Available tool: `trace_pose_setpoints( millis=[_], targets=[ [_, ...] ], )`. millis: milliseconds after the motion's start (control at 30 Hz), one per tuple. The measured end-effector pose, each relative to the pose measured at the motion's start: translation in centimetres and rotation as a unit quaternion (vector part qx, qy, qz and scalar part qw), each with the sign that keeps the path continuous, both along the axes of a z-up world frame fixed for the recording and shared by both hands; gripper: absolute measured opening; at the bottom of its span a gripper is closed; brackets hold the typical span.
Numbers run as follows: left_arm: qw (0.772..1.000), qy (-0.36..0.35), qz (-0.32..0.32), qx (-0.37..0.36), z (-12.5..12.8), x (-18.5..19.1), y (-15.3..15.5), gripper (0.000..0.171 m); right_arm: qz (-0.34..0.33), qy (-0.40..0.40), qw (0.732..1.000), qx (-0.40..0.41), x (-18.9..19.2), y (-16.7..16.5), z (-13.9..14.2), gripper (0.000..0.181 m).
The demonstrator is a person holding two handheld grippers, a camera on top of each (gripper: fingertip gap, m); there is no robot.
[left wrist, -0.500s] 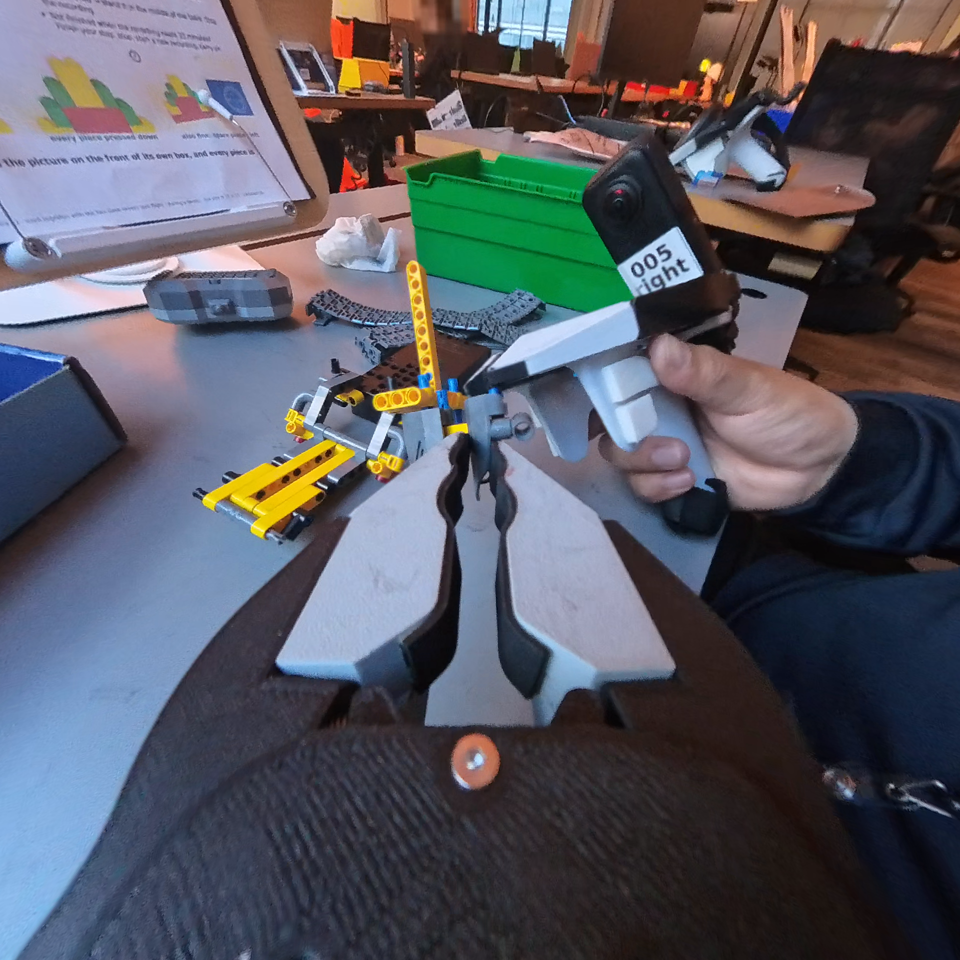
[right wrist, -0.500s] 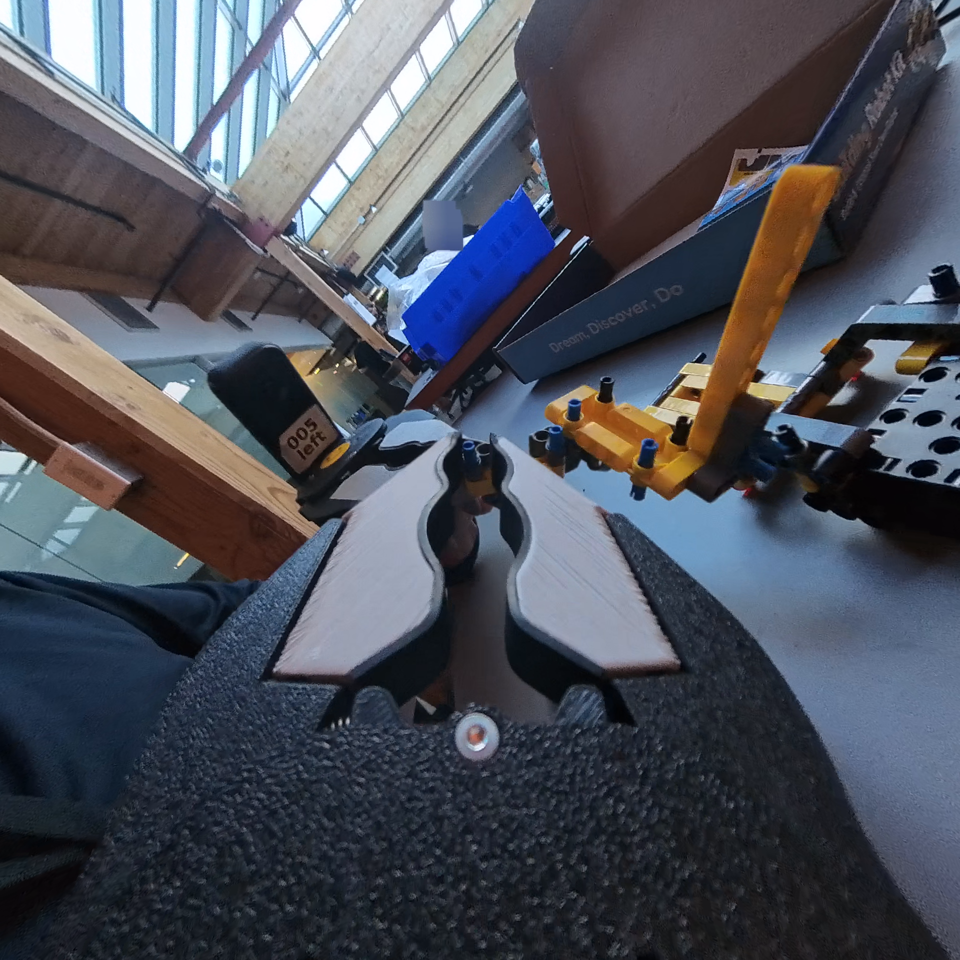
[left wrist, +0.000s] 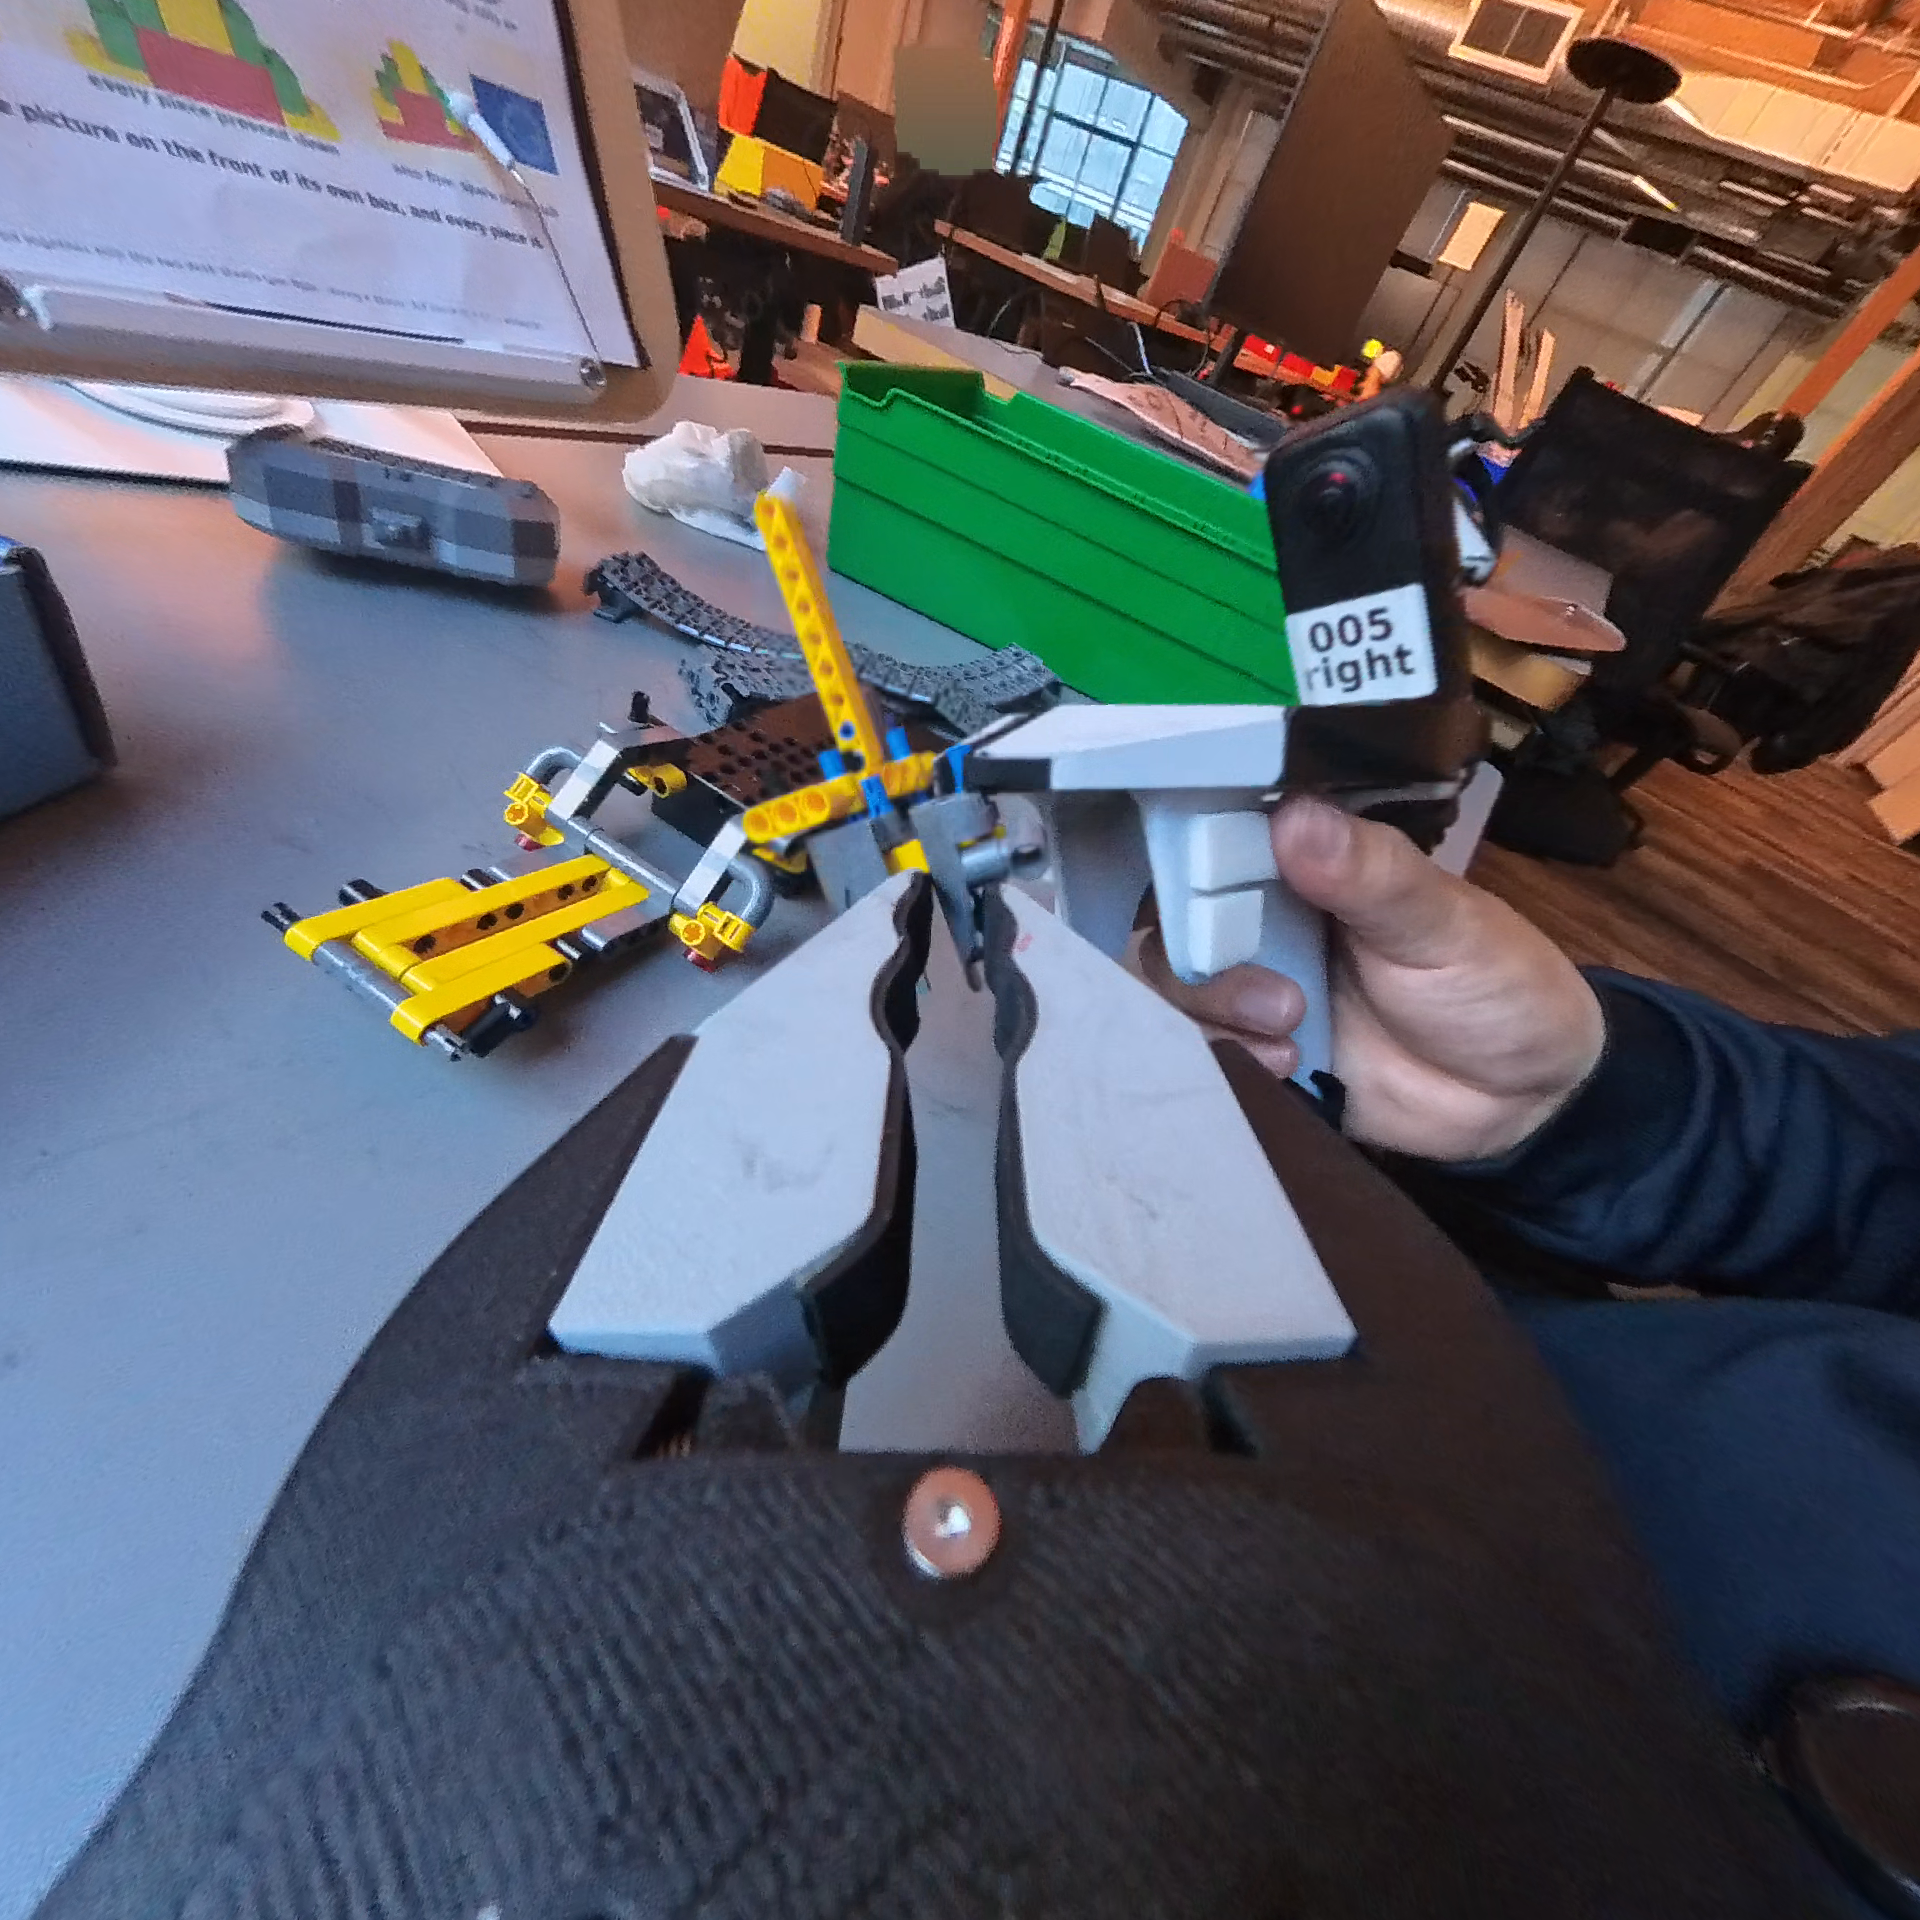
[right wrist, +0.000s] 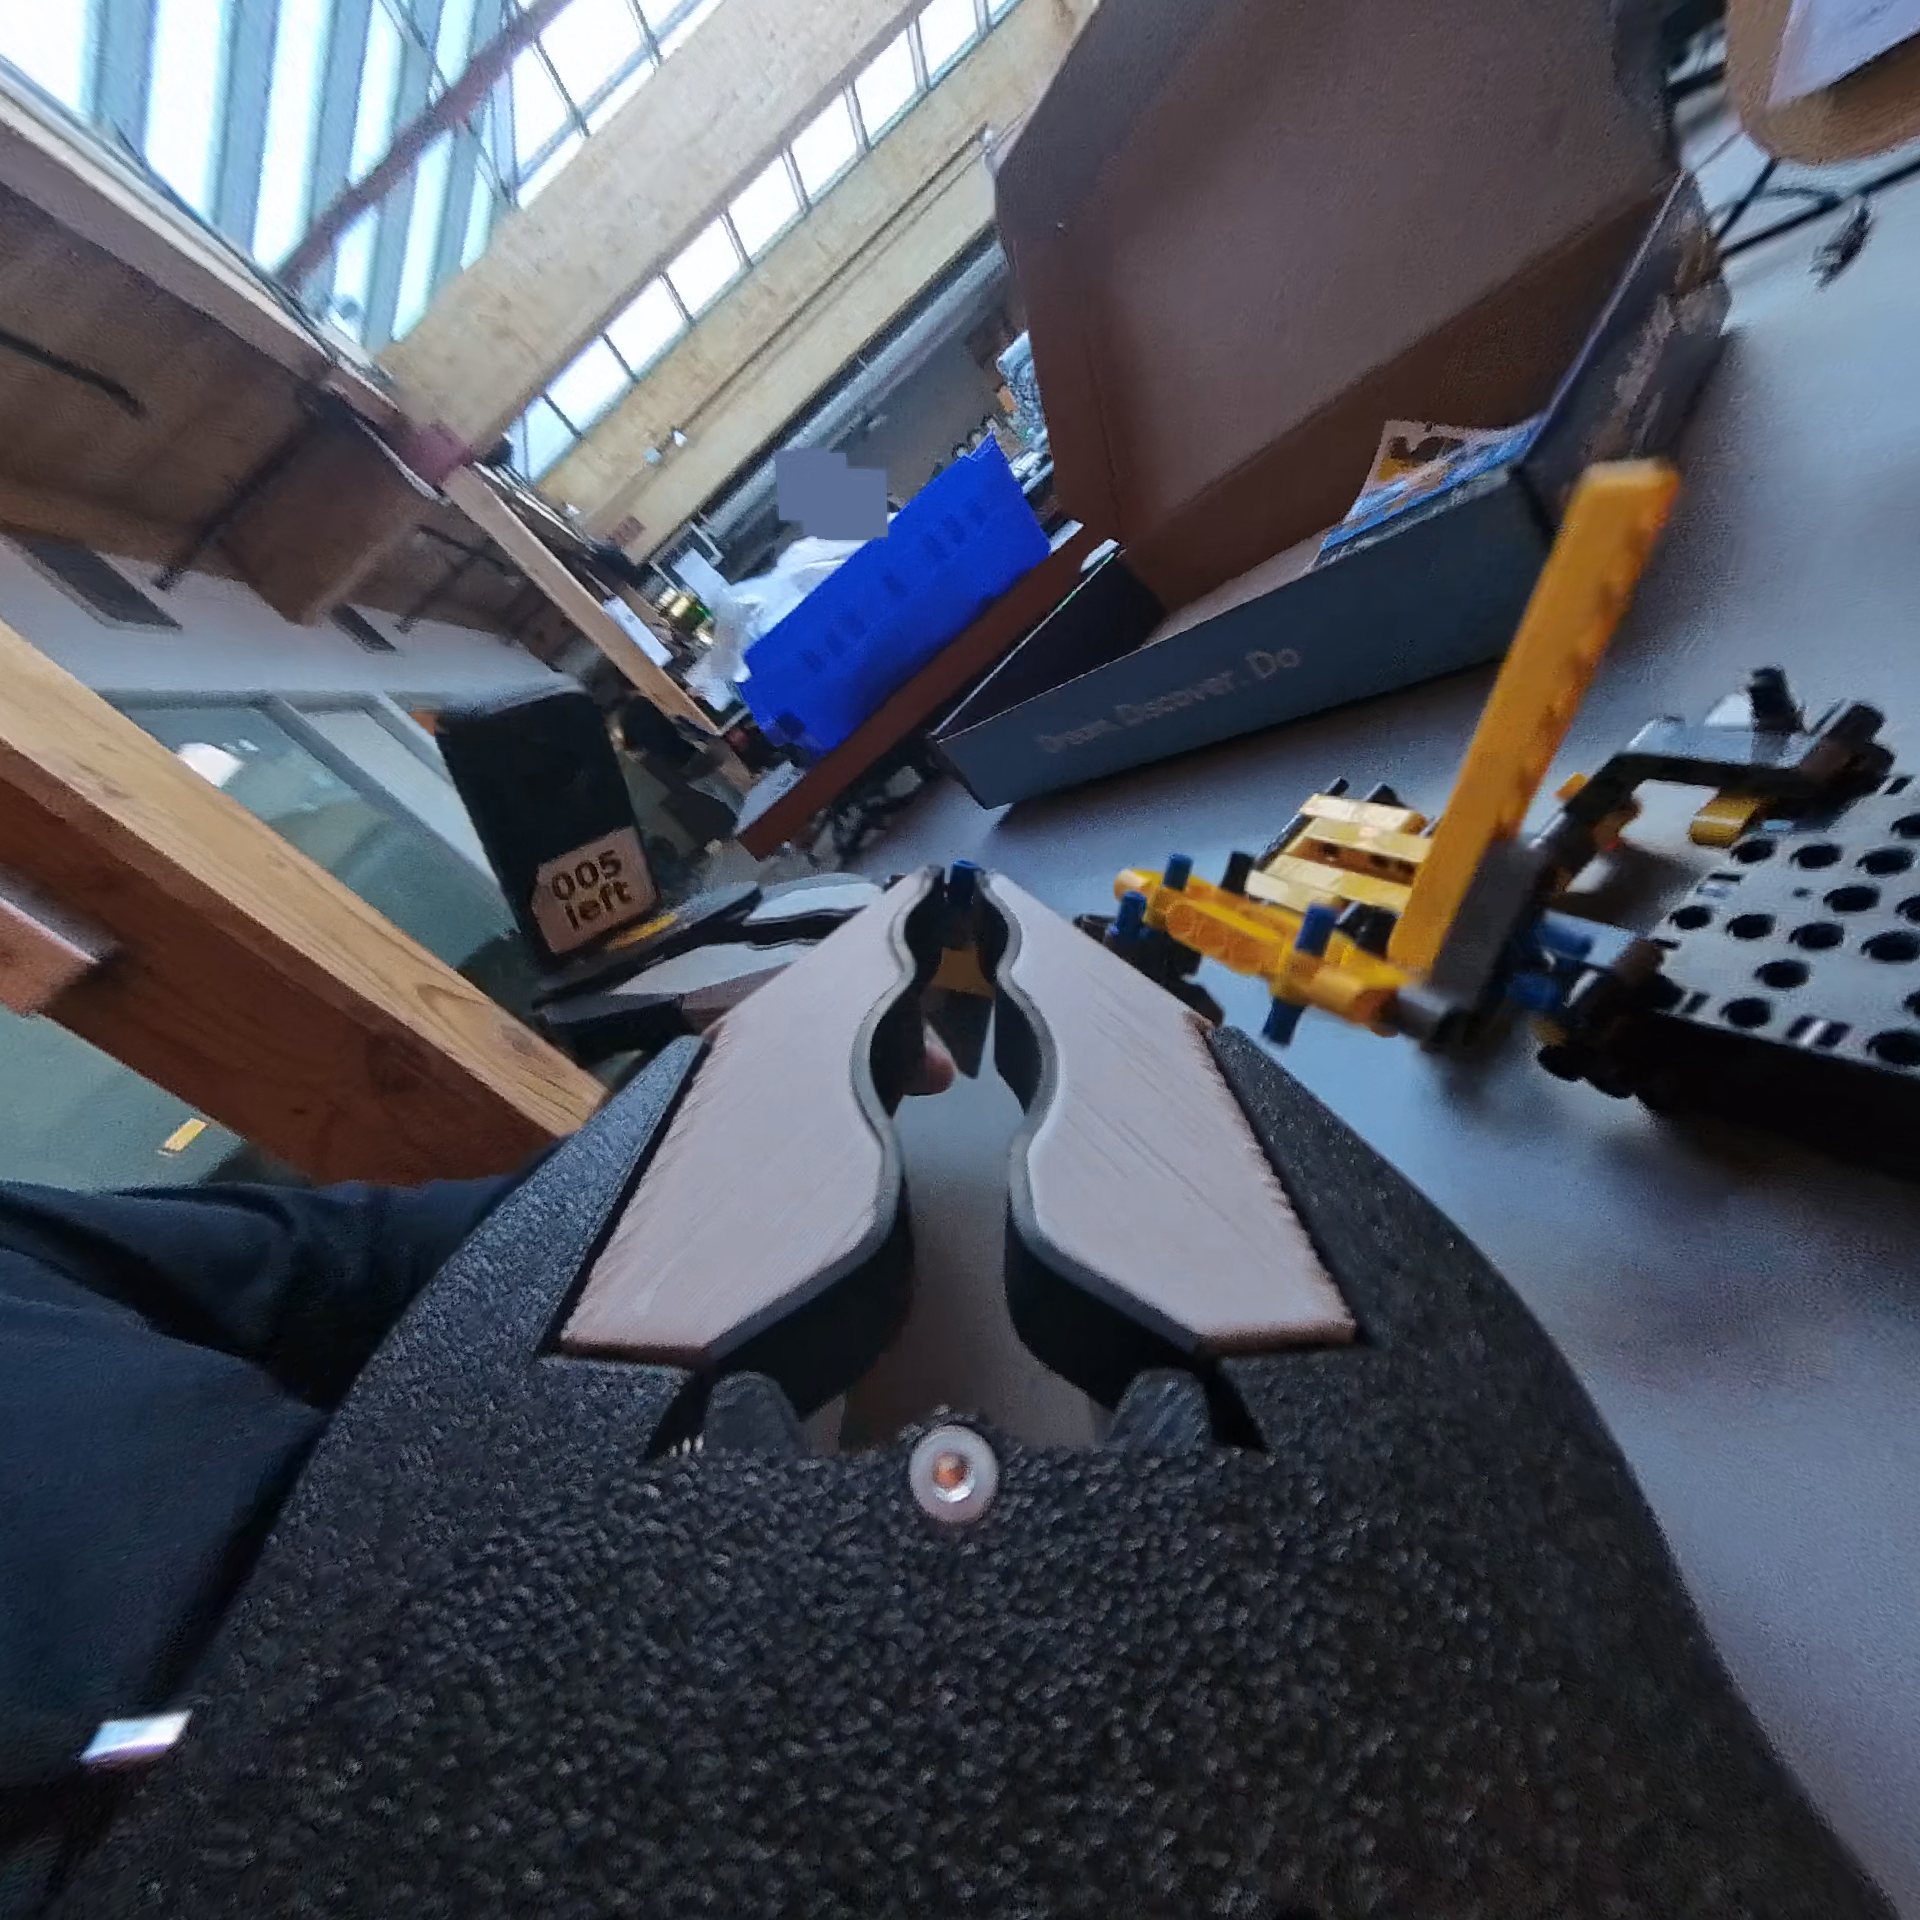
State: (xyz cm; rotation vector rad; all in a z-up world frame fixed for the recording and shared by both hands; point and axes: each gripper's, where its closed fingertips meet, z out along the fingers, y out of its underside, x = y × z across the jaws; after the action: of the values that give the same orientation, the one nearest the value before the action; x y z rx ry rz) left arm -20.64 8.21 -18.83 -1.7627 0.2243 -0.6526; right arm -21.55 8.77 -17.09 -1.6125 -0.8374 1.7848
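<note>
grippers [left wrist: 951, 914] [right wrist: 961, 904] pinch one small grey-and-yellow holed plastic piece [left wrist: 961, 847].

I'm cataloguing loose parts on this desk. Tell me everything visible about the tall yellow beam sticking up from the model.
The tall yellow beam is a slim plastic strip with a row of holes along its length. It stands nearly upright, tilted slightly, its lower end joined to a short yellow crosspiece with blue pins on the black-and-grey model. Its top end is free. Neither gripper touches it.
</note>
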Motion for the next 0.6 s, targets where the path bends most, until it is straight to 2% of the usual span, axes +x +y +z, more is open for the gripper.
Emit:
trace_pose_setpoints(
  millis=[133, 333, 600],
  targets=[
    [1.0, 0.021, -0.008, 0.019, 0.27, -0.02, 0.08, 0.007, -0.01, -0.008, 0.999, 0.036, -0.04, -0.05, 0.5, 0.0],
    [0.998, 0.045, -0.021, 0.024, 0.12, 0.15, 0.17, 0.008, -0.006, -0.004, 1.0, 0.025, -0.19, 0.08, 0.42, 0.001],
    [0.996, 0.074, -0.031, 0.033, 0.05, 0.52, -0.15, 0.005, 0.041, 0.004, 0.999, 0.019, -0.46, -0.66, 0.46, 0.0]
  ],
)
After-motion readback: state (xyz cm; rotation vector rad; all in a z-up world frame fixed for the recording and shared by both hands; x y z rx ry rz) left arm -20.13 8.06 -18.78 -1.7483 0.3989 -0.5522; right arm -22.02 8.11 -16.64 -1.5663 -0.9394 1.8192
